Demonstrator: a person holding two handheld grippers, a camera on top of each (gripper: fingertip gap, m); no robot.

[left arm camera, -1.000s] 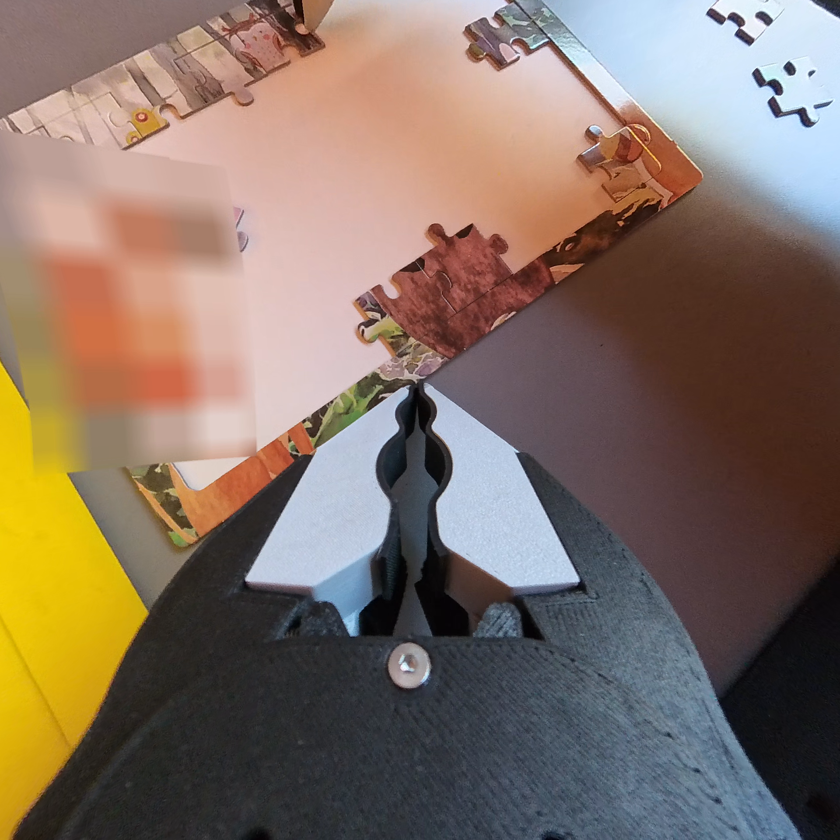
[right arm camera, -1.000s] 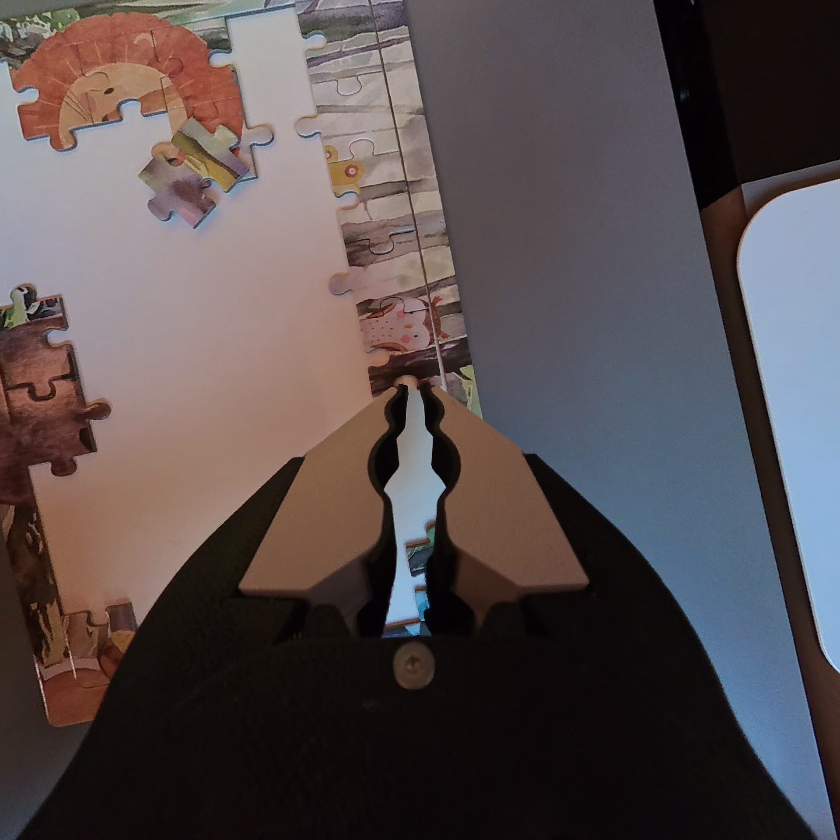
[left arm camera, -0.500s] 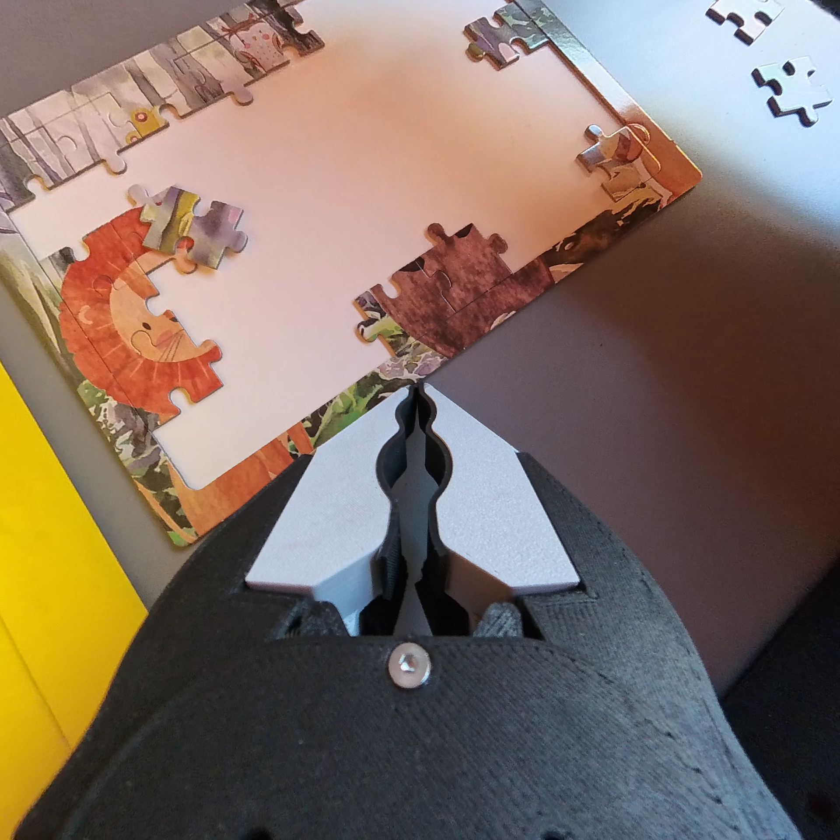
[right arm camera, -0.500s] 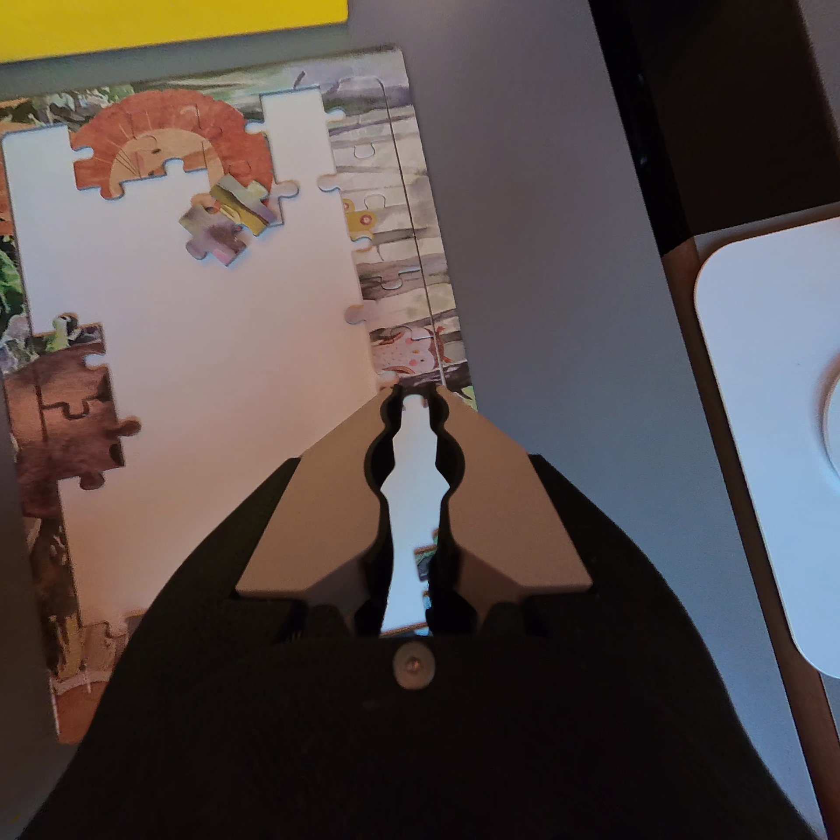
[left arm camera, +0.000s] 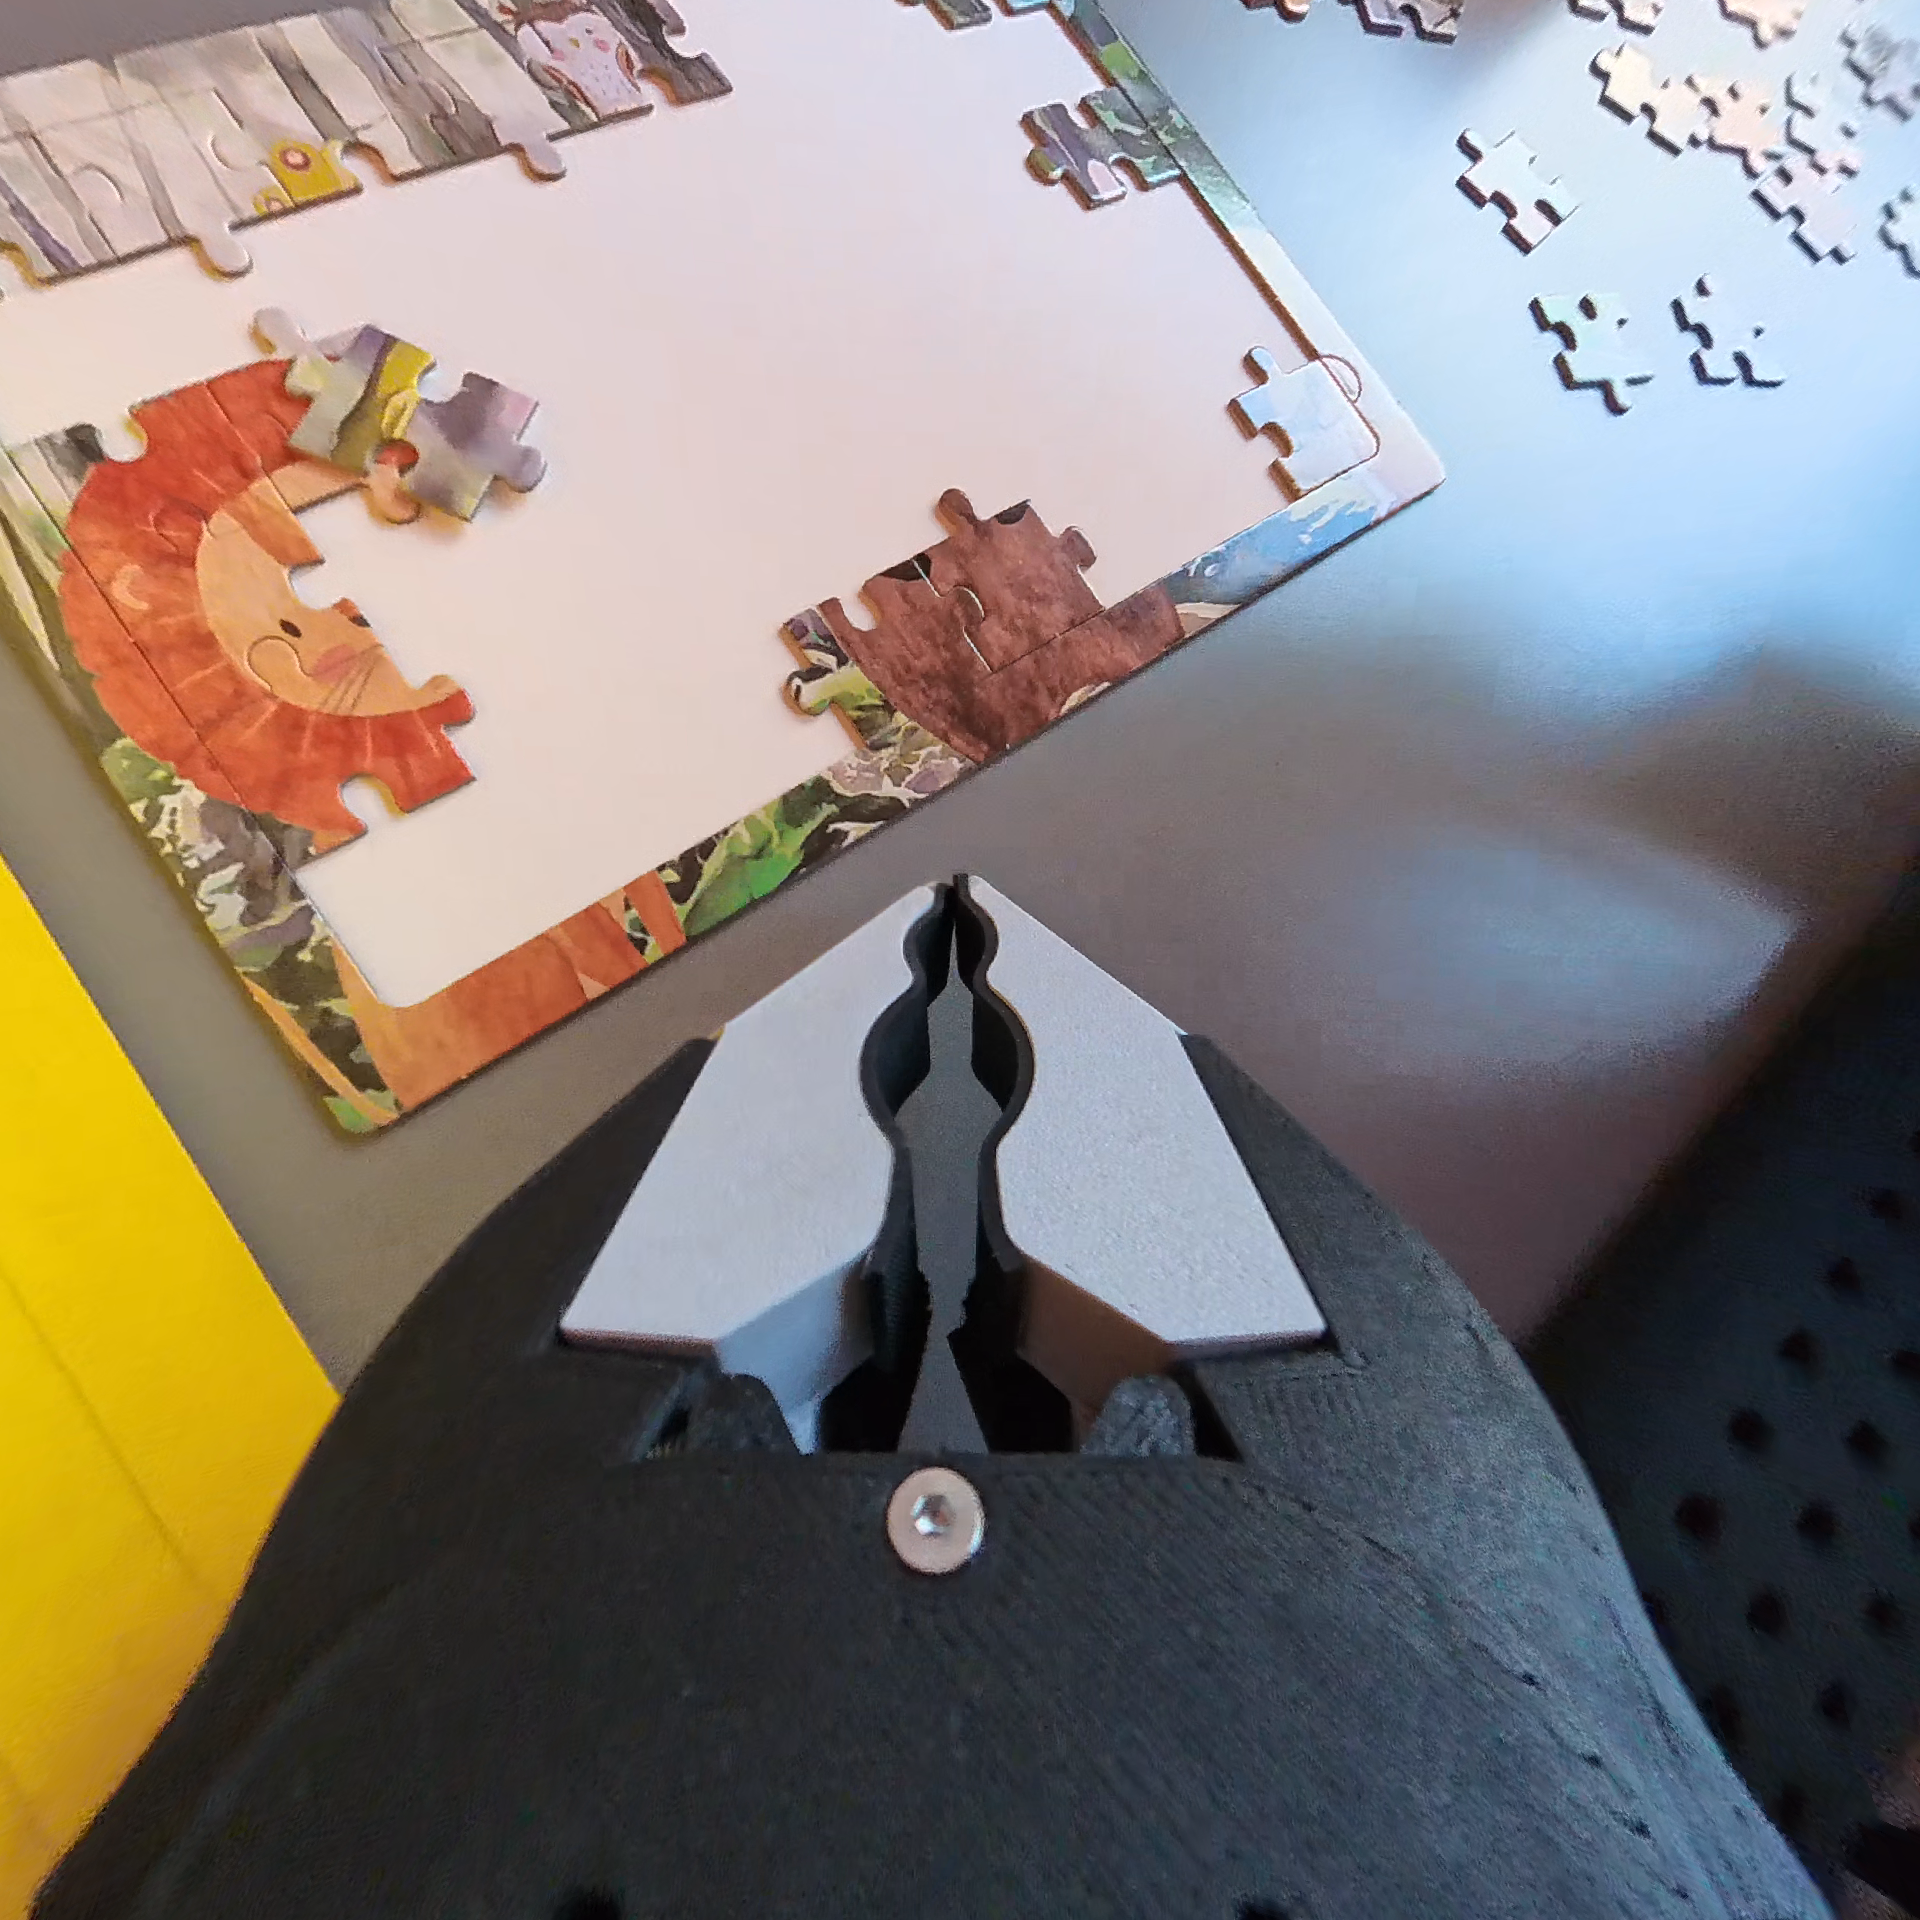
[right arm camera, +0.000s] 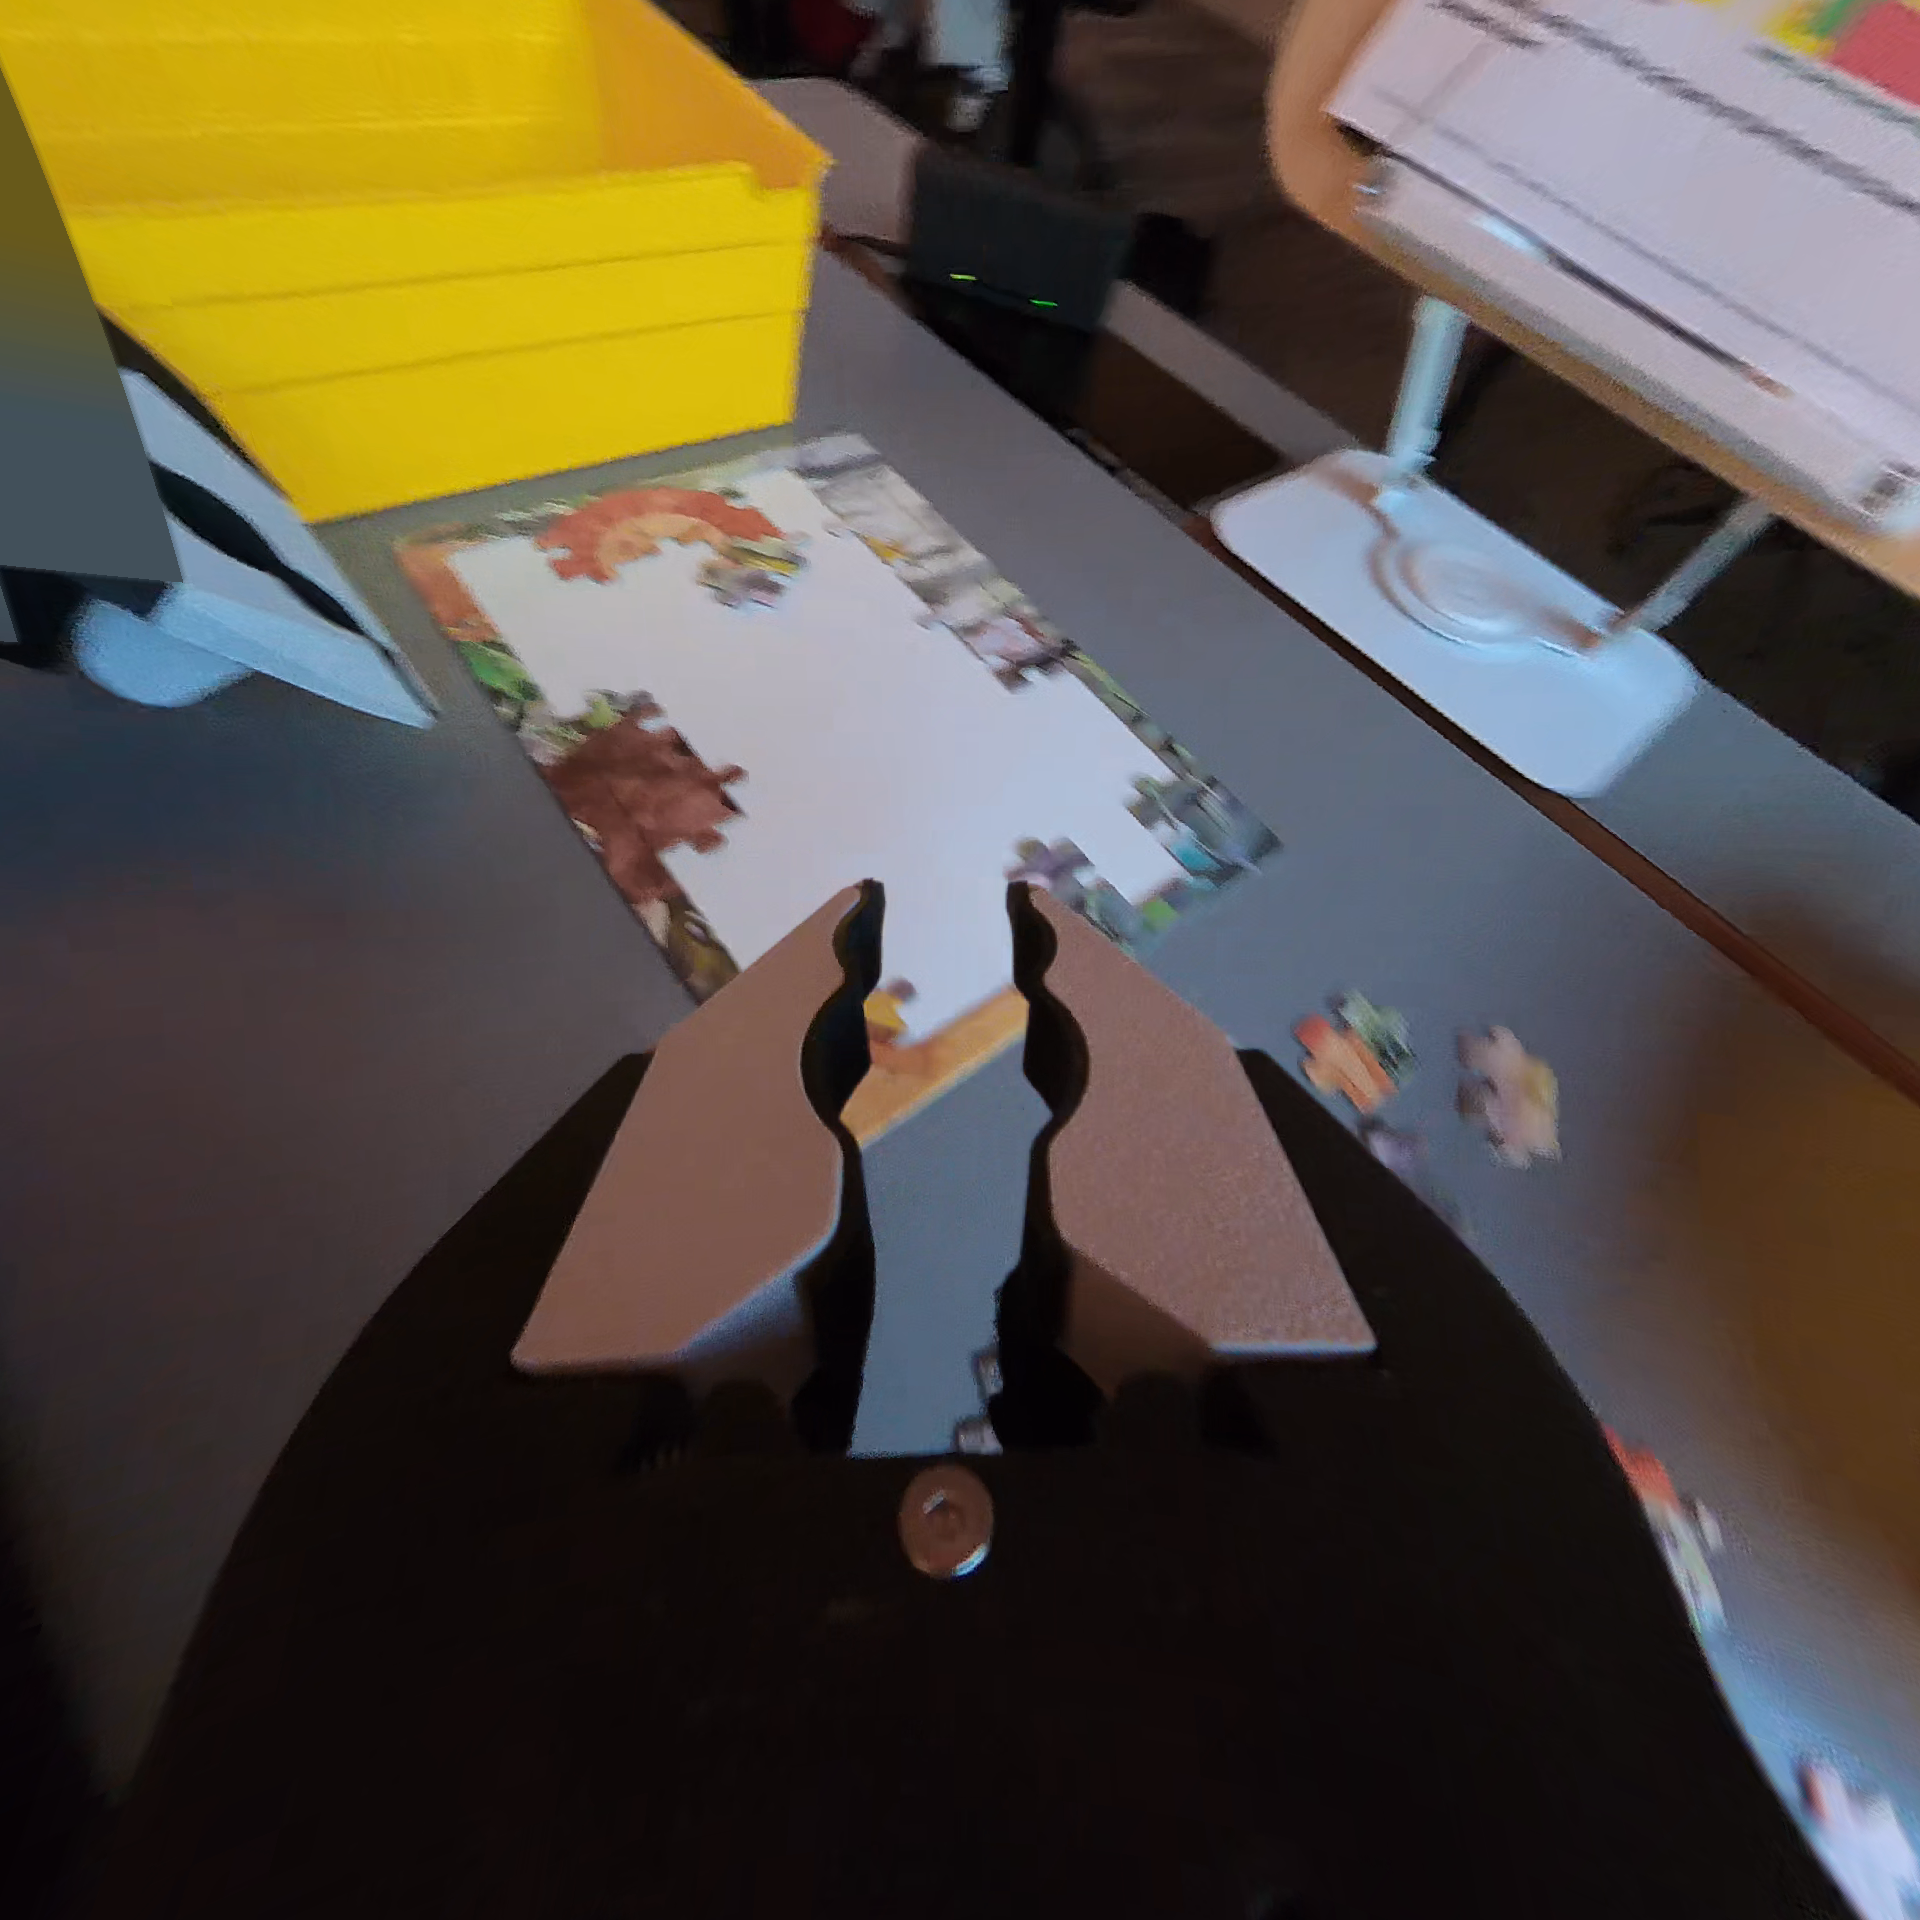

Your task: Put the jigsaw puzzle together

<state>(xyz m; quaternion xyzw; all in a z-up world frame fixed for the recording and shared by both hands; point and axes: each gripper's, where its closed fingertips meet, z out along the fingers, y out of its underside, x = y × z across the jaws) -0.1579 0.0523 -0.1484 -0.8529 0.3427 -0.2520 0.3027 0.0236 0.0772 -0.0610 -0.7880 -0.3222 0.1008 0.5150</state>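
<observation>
Left gripper (left arm camera: 954, 883) pressed together, empty, over bare table (left arm camera: 1455, 831) just off the puzzle (left arm camera: 727, 416) board's near edge. Right gripper (right arm camera: 943, 902) spread apart, empty — above the board's end. Loose pieces (right arm camera: 1351, 1049) scattered on the table beside it — bin (right arm camera: 499, 312) beyond.

My work surface: a grey table (right arm camera: 312, 935), matte, with a sheen of light at its far right. Beyond my puzzle, a yellow plastic bin (right arm camera: 468, 260). To my right, a white lamp base (right arm camera: 1455, 623) with a slanted stem. Behind, a small black device (right arm camera: 1013, 249) showing green lights, and a wooden-edged board (right arm camera: 1558, 343), blurred.
</observation>
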